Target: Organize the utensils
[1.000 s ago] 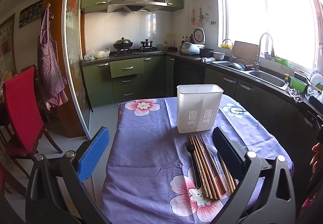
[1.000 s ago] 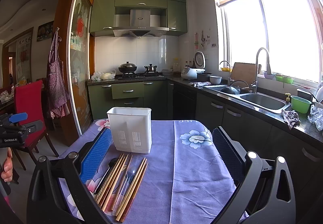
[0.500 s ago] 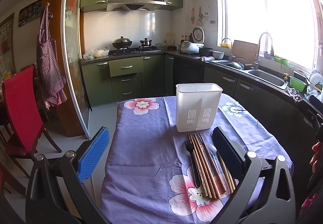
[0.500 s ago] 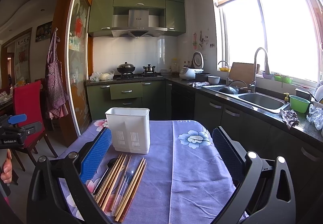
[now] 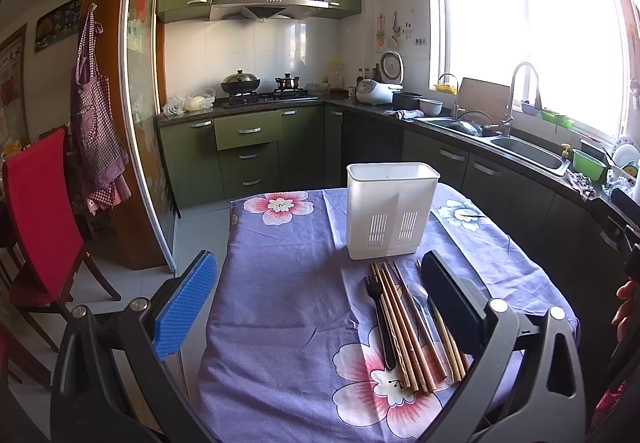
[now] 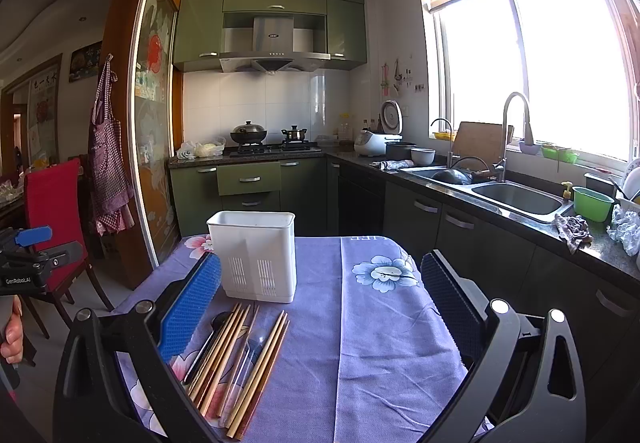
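Note:
A white slotted utensil holder (image 5: 390,209) stands upright on the purple flowered tablecloth (image 5: 288,283); it also shows in the right wrist view (image 6: 256,255). In front of it lies a row of wooden chopsticks (image 5: 404,323), a black fork (image 5: 378,319) and a clear-handled spoon (image 5: 422,303). The chopsticks also show in the right wrist view (image 6: 236,355). My left gripper (image 5: 320,299) is open and empty, left of the utensils. My right gripper (image 6: 320,303) is open and empty, with its blue left finger (image 6: 188,307) over the utensils' left side.
A red chair (image 5: 40,211) stands left of the table. Green cabinets, a stove (image 5: 260,95) and a sink counter (image 5: 520,147) line the far and right walls. The left gripper's body (image 6: 28,263) shows at the right wrist view's left edge.
Both views have shifted slightly: the holder and utensils sit a little further left in the right wrist view. Both grippers stay open and empty.

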### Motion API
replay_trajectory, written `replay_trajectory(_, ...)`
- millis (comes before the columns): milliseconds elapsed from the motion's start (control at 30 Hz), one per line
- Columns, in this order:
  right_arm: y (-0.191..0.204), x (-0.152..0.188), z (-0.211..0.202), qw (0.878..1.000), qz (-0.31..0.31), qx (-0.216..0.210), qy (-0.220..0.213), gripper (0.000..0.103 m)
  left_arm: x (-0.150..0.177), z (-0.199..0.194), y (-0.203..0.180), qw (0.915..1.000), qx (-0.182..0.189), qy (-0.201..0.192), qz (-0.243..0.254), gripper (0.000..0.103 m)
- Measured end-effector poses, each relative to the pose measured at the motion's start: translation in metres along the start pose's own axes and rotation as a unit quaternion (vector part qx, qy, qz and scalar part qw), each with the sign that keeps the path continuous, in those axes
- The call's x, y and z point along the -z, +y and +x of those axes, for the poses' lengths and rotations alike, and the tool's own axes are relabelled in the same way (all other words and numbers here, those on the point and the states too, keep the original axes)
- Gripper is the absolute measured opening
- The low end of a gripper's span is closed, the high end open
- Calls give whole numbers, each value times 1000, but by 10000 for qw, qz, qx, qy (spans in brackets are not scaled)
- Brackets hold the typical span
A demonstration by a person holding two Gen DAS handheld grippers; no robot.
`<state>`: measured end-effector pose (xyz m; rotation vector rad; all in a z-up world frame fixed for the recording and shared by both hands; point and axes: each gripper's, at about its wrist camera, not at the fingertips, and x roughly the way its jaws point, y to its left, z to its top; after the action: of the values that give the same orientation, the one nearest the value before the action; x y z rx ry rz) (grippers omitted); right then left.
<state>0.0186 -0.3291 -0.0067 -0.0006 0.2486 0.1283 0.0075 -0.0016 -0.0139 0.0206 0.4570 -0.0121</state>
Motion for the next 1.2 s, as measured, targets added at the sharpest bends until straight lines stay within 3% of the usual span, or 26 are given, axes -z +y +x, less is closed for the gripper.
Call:
replay_trajectory(933, -2, 2, 4, 10000, 16, 26, 70, 99, -2, 5, -1, 9999, 101, 127, -45, 97)
replay_trajectory(1067, -11, 4, 27, 9979, 160, -266, 576, 99, -7, 39, -1, 9957, 390, 809, -241, 97)
replay_trajectory(1200, -27, 12, 63, 9870, 520, -671, 1365, 99, -5, 93, -8, 9804, 596, 1823, -448, 97)
